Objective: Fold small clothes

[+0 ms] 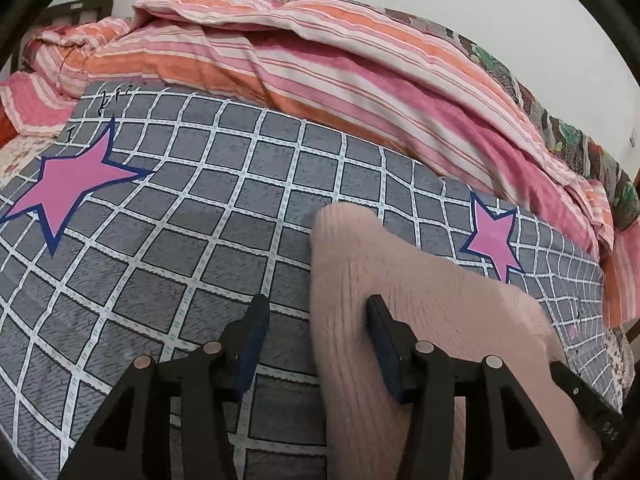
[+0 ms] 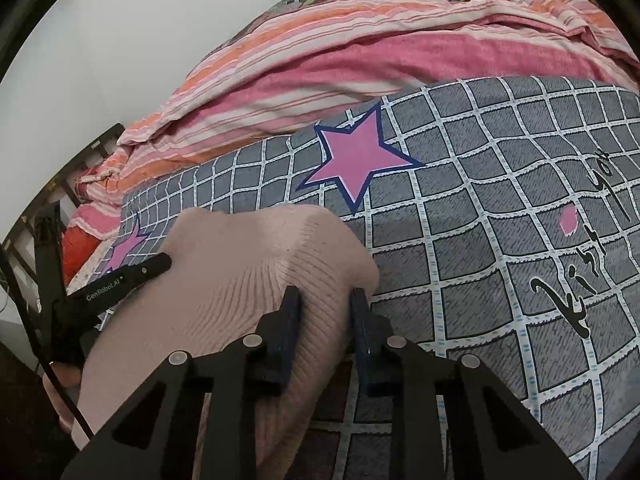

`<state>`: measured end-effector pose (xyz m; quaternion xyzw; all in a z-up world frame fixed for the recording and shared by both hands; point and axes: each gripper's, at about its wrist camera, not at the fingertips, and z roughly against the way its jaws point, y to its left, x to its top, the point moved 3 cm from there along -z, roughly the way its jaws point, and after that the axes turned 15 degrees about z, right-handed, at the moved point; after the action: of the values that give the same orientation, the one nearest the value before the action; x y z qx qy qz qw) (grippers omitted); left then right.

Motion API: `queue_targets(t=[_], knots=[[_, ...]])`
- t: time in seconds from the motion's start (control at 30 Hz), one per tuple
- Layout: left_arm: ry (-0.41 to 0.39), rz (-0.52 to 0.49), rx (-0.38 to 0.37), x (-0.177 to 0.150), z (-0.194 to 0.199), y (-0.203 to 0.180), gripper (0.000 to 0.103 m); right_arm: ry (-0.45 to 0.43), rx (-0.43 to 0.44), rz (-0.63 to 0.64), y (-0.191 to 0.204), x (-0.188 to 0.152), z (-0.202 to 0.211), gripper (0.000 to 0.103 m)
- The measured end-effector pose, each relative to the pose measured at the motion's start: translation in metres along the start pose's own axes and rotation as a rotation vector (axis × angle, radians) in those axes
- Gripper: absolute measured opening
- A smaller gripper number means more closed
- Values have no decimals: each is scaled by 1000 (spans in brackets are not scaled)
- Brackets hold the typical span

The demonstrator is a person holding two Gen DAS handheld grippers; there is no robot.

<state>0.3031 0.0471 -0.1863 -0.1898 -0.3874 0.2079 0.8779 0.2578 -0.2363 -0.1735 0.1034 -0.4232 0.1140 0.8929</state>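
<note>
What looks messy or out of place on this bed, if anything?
Only the striped pink and orange quilt, bunched in loose folds along the far side of the grey checked blanket. The pink knit garment lies rumpled between the grippers, but it is mid-fold. Nothing looks torn or spilled.

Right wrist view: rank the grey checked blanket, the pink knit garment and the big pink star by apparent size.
1. grey checked blanket
2. pink knit garment, though it lies nearer the camera
3. big pink star
</note>
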Motion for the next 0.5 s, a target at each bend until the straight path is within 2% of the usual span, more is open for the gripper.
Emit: queue_targets(t=[0.17,0.27,0.33,0.5], knots=[[14,-16,-18,-1,1,-2,49,9,-9,4,0,0,-1,25],[35,-73,-42,-7,3,-10,48,8,-6,-5,-3,-1,-2,27],[22,-120,-37,-12,9,-17,47,-3,-5,-3,-3,-1,1,27],[14,-218,-54,-29,30,-29,47,-71,7,26,1,1,16,27]])
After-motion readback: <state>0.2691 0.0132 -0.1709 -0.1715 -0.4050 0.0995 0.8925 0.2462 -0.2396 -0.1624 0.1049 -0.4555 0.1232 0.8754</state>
